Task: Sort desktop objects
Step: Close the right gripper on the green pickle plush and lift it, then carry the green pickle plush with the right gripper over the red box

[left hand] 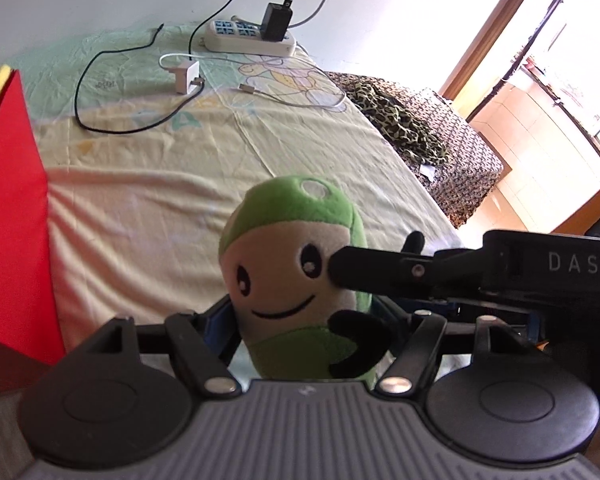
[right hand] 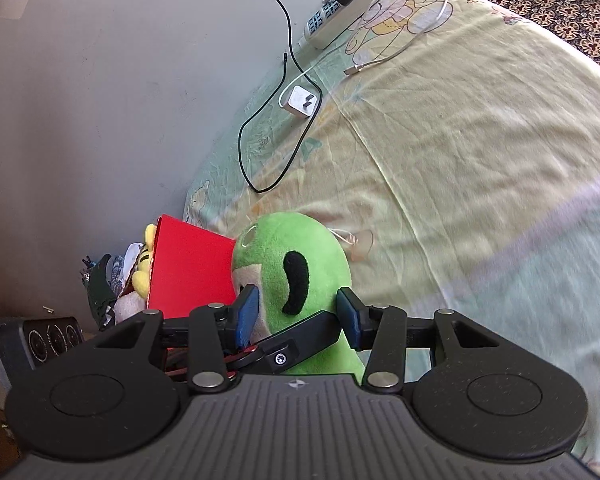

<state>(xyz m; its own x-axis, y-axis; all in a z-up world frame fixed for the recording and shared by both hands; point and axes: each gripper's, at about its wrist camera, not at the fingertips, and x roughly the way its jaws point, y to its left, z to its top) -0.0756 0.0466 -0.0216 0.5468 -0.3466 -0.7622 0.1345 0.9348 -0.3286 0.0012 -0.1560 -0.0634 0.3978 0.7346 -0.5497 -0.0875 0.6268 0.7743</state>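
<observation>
Up close, green plush toy (left hand: pixel 296 280) gripped by both left tongs (left hand: pixel 300 332) and right tongs (right hand: pixel 298 316), "DAS" on right tongs' body.

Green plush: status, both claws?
Left claw closed on green plush. Right claw pads flank its head; contact unclear. Red box beside plush. Nothing blocking.

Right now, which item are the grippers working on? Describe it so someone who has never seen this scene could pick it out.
On the pale yellow cartoon-print sheet, look beside the red box near the wall. The green plush toy stands there, between the fingers of both the left gripper and the right gripper. Unlike the chargers and cables farther back, it is soft, bright green, with a cream smiling face.
</observation>
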